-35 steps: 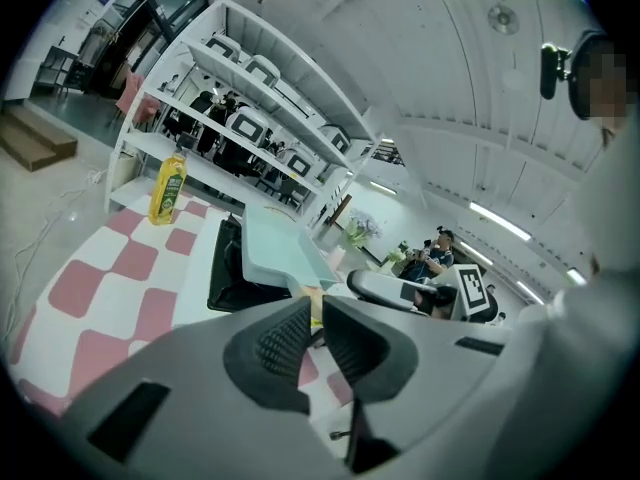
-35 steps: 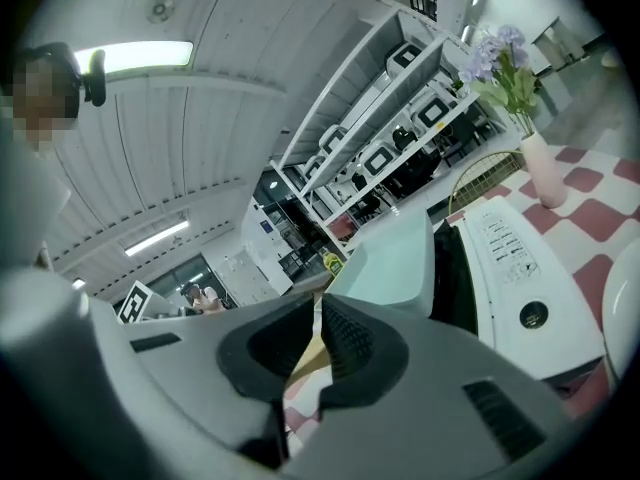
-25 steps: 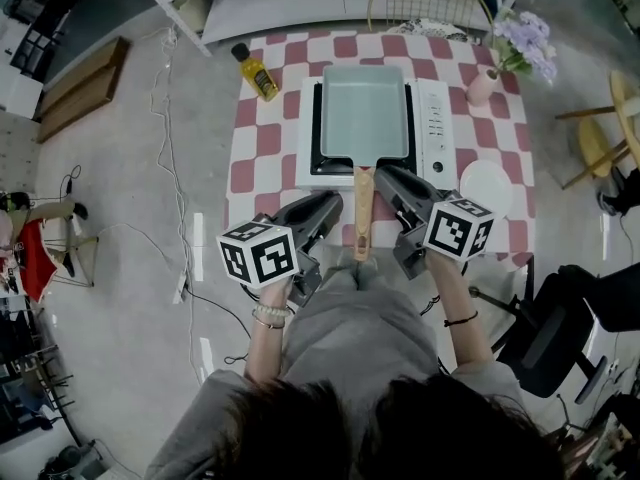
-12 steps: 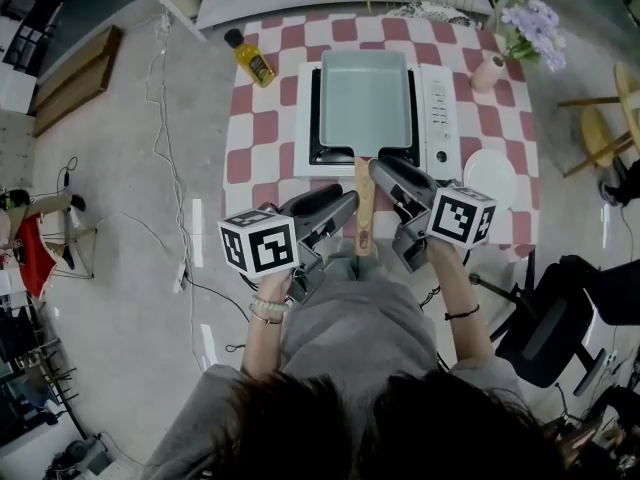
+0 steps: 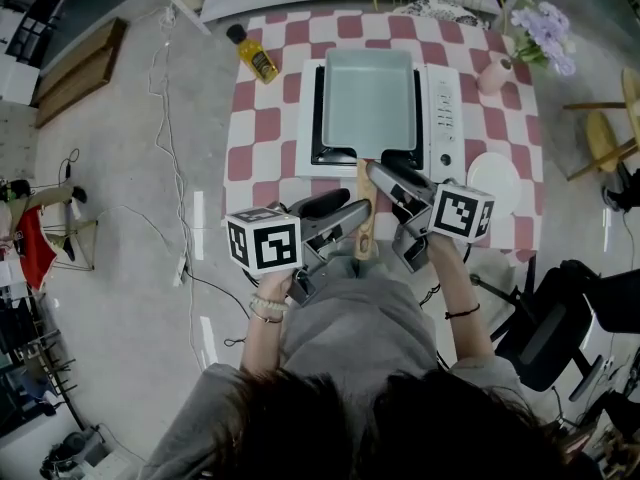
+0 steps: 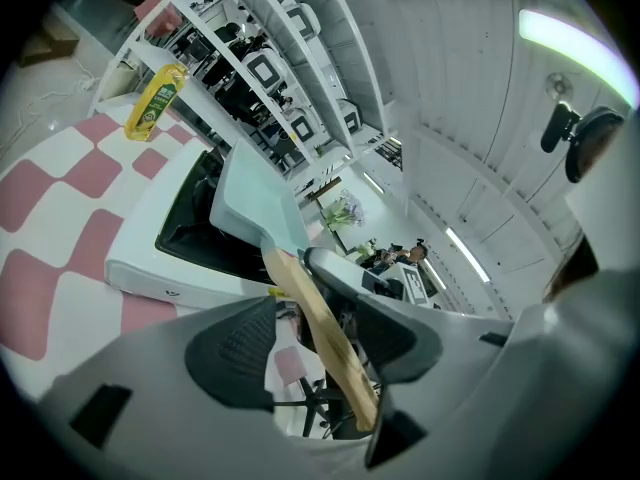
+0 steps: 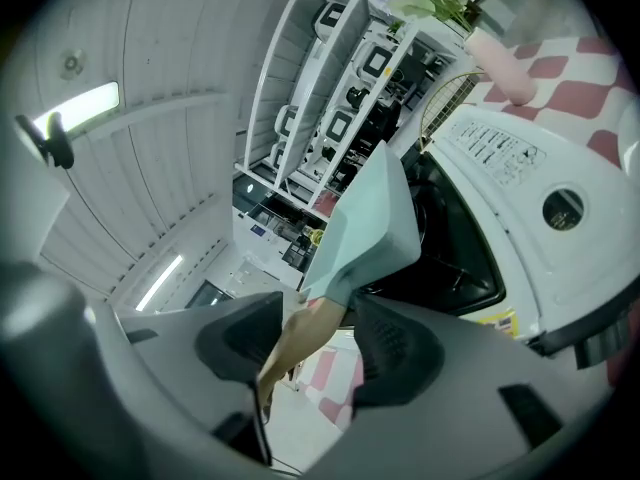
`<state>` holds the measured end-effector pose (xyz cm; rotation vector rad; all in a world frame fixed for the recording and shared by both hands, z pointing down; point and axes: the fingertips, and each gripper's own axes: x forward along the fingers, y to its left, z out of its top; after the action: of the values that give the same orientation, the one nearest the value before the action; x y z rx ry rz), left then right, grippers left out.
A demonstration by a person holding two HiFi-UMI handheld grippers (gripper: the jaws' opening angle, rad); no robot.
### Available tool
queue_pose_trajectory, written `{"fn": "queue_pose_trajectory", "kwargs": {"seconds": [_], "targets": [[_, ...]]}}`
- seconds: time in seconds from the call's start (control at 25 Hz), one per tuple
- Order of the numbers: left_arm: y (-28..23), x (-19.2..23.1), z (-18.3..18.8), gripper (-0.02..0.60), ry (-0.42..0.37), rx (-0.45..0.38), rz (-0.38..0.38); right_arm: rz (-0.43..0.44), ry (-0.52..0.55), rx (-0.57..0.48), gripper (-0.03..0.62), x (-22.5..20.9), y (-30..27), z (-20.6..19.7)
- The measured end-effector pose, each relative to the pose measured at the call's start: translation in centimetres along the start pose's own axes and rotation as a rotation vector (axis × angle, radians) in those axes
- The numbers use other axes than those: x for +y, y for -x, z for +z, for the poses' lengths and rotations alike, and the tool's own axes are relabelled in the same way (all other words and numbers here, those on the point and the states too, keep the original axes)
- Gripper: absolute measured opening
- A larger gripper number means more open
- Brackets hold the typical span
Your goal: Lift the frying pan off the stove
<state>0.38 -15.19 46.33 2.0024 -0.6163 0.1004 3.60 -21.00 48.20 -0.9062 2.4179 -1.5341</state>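
Note:
A rectangular pale green frying pan (image 5: 368,98) sits on the white stove (image 5: 440,118) on the checked table. Its wooden handle (image 5: 361,181) points toward me. My left gripper (image 5: 347,211) reaches the handle from the left. In the left gripper view its jaws (image 6: 310,343) are opening, with the handle (image 6: 320,338) between the pads and no pad pressing on it. My right gripper (image 5: 385,175) comes in from the right, closer to the pan. Its jaws (image 7: 315,343) are also opening around the handle (image 7: 300,343), with gaps on both sides.
A yellow oil bottle (image 5: 252,56) stands at the table's back left. A pink vase with flowers (image 5: 493,73) is at the back right and a white plate (image 5: 492,180) lies right of the stove. A black office chair (image 5: 560,318) stands at my right. Cables lie on the floor at the left.
Both grippers' jaws have spread wider. The left gripper has swung right, toward the handle. The pan has stayed on the stove.

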Motion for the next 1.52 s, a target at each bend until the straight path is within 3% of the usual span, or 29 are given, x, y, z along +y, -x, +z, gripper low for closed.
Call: {"fn": "queue_pose_trajectory", "kwargs": {"seconds": [0.28, 0.8, 1.16, 1.28, 1.52], "targets": [[-0.7, -0.2, -0.7, 0.256, 0.039, 0.041, -0.029, 0.017, -0.071, 0.03, 0.241, -0.4, -0.6, -0.5], [-2.0, -0.2, -1.6, 0.255, 0.068, 0.114, -0.054, 0.159, -0.156, 0.076, 0.244, 0.9, -2.2, -0.6], [-2.6, -0.4, -1.9, 0.244, 0.067, 0.161, -0.085, 0.207, -0.19, 0.134, 0.244, 1.1, -3.2, -1.0], [-2.7, -0.5, -2.0, 0.238, 0.055, 0.181, -0.094, 0.183, -0.193, 0.152, 0.241, 0.6, -3.4, -1.2], [-2.9, -0.8, -2.2, 0.198, 0.035, 0.207, -0.128, 0.263, -0.206, 0.145, 0.231, 1.7, -3.8, -0.9]]}}
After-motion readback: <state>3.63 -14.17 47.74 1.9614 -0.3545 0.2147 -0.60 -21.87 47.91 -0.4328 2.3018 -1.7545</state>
